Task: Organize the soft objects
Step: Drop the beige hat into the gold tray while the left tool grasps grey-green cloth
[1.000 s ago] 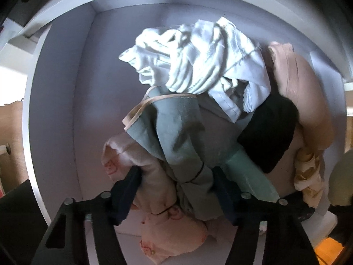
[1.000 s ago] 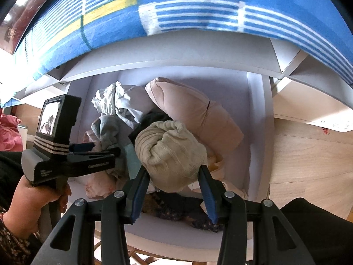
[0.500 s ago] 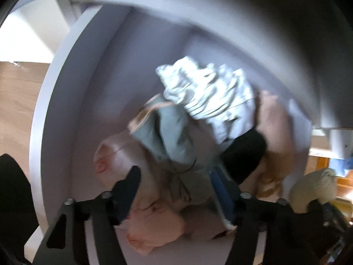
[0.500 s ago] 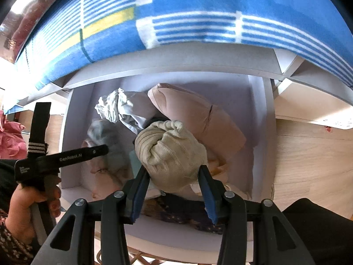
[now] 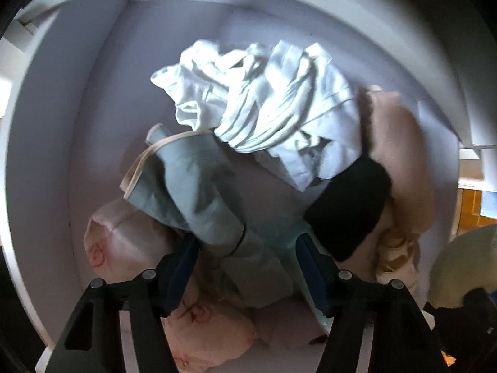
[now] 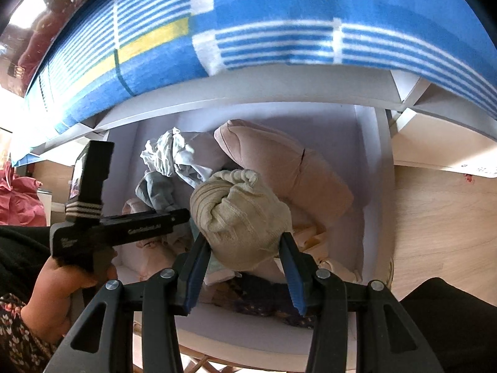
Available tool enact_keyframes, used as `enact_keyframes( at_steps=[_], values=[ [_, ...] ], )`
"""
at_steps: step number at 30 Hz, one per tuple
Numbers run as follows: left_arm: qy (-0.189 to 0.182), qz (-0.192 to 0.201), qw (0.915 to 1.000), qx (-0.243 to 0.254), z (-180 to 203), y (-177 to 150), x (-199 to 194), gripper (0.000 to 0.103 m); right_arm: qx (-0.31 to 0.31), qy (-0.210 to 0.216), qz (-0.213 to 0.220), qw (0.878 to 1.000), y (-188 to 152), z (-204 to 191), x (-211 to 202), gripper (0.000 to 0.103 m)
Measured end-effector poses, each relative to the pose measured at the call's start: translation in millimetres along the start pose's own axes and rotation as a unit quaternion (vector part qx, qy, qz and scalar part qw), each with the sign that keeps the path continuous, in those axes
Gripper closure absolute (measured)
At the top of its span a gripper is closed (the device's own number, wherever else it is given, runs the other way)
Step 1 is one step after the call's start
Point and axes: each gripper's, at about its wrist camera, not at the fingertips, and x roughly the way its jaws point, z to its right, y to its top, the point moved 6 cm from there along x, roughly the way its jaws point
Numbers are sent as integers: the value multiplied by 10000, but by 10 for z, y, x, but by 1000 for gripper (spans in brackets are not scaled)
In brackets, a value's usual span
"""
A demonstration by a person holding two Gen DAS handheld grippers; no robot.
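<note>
From the left wrist, my left tool (image 5: 245,267) reaches into the white drawer (image 5: 46,161), its 2 fingers spread apart around the grey-green garment (image 5: 192,186). I judge it released, not clenched, since the cloth sits loosely between the blue pads (image 5: 181,267). Behind it lies a crumpled white shirt (image 5: 267,93), with a black piece (image 5: 348,208) and a pink cushion (image 5: 400,155) to the right and a pale pink printed cloth (image 5: 124,242) low on the left. The knit bundle shows only as a blur at the right edge.

From the right wrist, my right tool (image 6: 245,258) is clenched on the beige knit bundle (image 6: 242,211), both pads pressed into its sides, holding it over the front of the drawer (image 6: 369,186). The left tool (image 6: 124,227) shows side-on at the left, its tip in the pile. A blue striped blanket (image 6: 248,25) hangs on the bed above.

To do this step well, I would use the left tool to press the grey-green garment down and left, opening a gap, then lower the bundle into the gap beside the pink cushion (image 6: 279,168) before letting go, so it does not roll out over the front edge.
</note>
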Motion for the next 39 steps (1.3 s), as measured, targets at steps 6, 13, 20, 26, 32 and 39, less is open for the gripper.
enact_keyframes(
  at_steps=[6,13,20,26,32,39],
  values=[
    [148,-62,9996,227,15,-11,73,61,132,49,172,9998,39,23,-74,57],
    [157,-46,9994,296,-10,-228,69,62,188,408,488,9978,5,-49,-457,57],
    [134,2,9992,367,1,-310,121,62,52,640,809,9946,-66,-121,-989,57],
    [131,-5,9990,420,5,-411,101,63,-14,1176,1305,9844,124,-226,-1700,57],
    [196,5,9986,499,32,-398,217,63,-429,1093,1989,9729,704,-415,-2359,57],
    [233,22,9978,615,85,-436,126,63,-635,196,2152,9743,1688,-686,-2282,57]
  ],
)
